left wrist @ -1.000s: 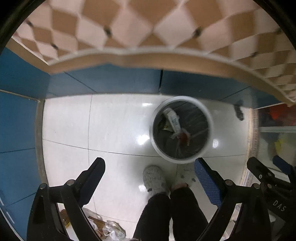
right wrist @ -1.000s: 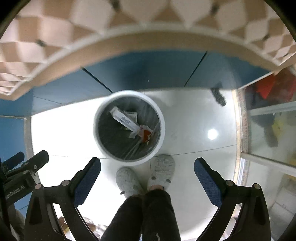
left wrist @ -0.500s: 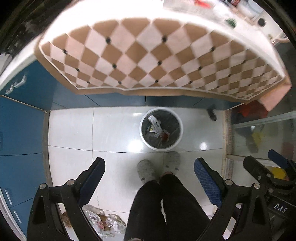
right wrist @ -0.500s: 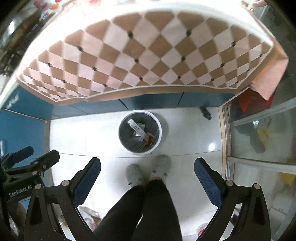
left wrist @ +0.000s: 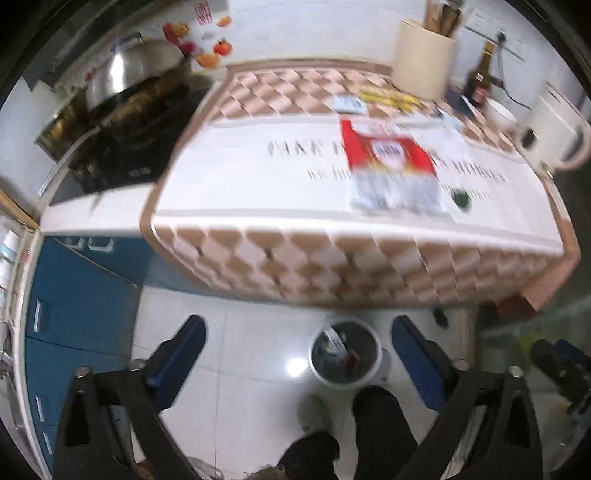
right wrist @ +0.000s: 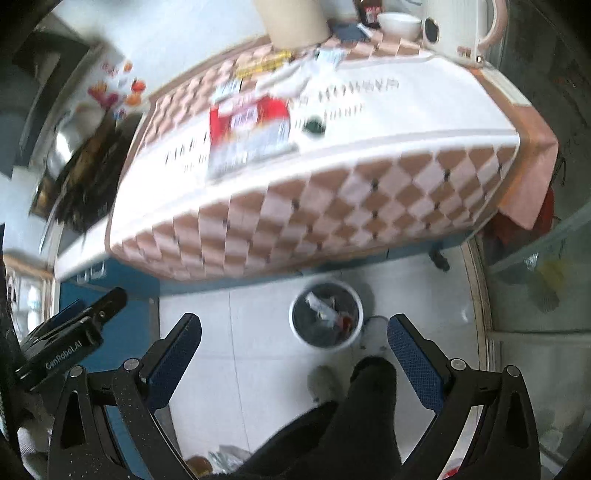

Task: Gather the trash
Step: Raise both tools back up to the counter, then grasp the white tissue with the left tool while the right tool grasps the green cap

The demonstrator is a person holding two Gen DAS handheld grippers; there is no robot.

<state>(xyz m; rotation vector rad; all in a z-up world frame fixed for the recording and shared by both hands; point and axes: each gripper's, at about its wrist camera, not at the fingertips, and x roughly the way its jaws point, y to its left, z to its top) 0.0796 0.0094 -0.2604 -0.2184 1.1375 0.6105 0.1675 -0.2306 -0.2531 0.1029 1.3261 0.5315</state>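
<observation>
White floor tiles (left wrist: 255,373) and blue cabinets (left wrist: 77,295) fill the lower part of both views, with a table (left wrist: 258,192) under a checked cloth ahead of and above the tongs. Both pictures are blurred.

Left tongs (left wrist: 297,354) stand wide apart with nothing between the blue pads. Right tongs (right wrist: 293,349) likewise gape, holding nothing.

On the floor, a white trash bin (left wrist: 345,354) sits just ahead of the left tongs, close inside the right-hand pad; in the right wrist view the trash bin (right wrist: 325,319) lies ahead between the pads, nearer the right one. Wrappers lie inside it.

On the table, well ahead of both tongs, rests a red and white packet (left wrist: 391,166), seen too in the right view (right wrist: 247,136), with a small dark green cap (right wrist: 314,126) just beside it. Farther back stand a cream canister (left wrist: 423,64), a bottle (left wrist: 480,74), a white bowl (right wrist: 399,22) and a white kettle (right wrist: 458,29). A pan with a steel lid (left wrist: 129,68) sits far ahead to the left.

Dark-trousered legs (right wrist: 354,417) and pale slippers show beneath the tongs.
</observation>
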